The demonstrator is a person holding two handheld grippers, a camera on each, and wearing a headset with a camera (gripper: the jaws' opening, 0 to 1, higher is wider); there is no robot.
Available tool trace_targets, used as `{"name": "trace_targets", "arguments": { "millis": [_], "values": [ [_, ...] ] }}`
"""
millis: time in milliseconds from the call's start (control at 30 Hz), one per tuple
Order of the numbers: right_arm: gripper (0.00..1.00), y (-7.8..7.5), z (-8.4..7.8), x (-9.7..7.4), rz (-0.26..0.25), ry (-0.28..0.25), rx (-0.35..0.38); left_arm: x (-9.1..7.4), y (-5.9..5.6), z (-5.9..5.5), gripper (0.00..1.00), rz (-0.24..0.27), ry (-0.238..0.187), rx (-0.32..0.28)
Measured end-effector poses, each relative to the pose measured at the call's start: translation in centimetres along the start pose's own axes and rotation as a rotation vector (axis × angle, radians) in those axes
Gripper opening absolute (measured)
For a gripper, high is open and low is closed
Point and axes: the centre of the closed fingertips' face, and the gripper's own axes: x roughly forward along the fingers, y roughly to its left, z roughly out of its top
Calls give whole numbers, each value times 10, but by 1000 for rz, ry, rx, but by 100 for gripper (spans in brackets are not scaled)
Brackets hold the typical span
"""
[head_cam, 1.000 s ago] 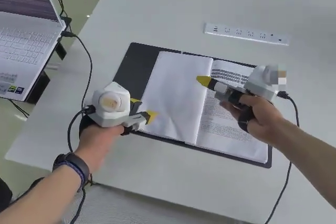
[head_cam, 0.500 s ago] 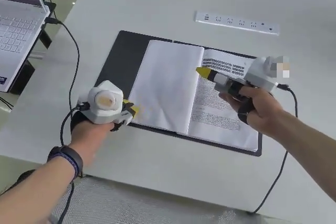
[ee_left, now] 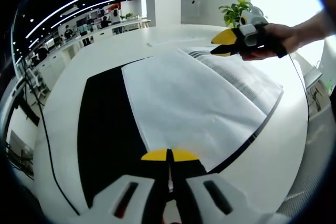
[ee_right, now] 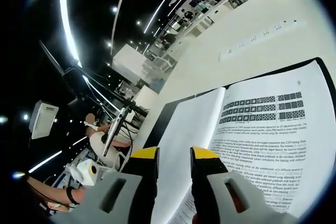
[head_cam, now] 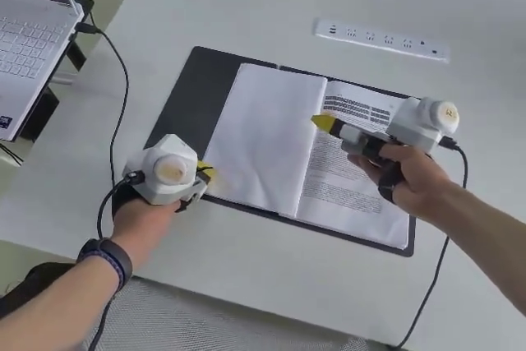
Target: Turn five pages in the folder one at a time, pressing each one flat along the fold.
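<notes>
My right gripper (head_cam: 322, 123), jaws apart, hovers over the open black folder's (head_cam: 189, 104) fold; my left gripper (head_cam: 205, 173), jaws together, sits nearby. Next: press the blank white page (head_cam: 263, 133) flat

The open folder (head_cam: 271, 137) lies on the counter (head_cam: 246, 6). A power strip (head_cam: 382, 40) sits behind it, a laptop (head_cam: 25, 30) well left.

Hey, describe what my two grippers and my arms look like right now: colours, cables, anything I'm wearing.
The left gripper and the right gripper look alike: a rounded white body, dark grey jaws and yellow tips. A thin black cable runs from each one. There is a dark wristband on the left wrist, and both forearms are bare of sleeves.
</notes>
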Motion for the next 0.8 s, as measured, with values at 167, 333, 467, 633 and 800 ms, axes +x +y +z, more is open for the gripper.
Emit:
{"name": "trace_targets", "arguments": {
  "millis": [167,333,467,633,800],
  "values": [
    [18,-1,6,6,-2,-16,6,-6,-3,4,0,0,2,-5],
    [12,-11,2,18,-10,-15,43,-9,-5,6,0,3,2,-15],
    [9,-13,-7,29,-2,6,51,-11,-6,7,0,0,8,-14],
    [1,-18,-11,34,-5,14,70,-12,-6,9,0,-2,25,-16],
    [0,-24,-10,35,23,15,78,-11,-6,9,0,-1,31,-10]
  ]
}}
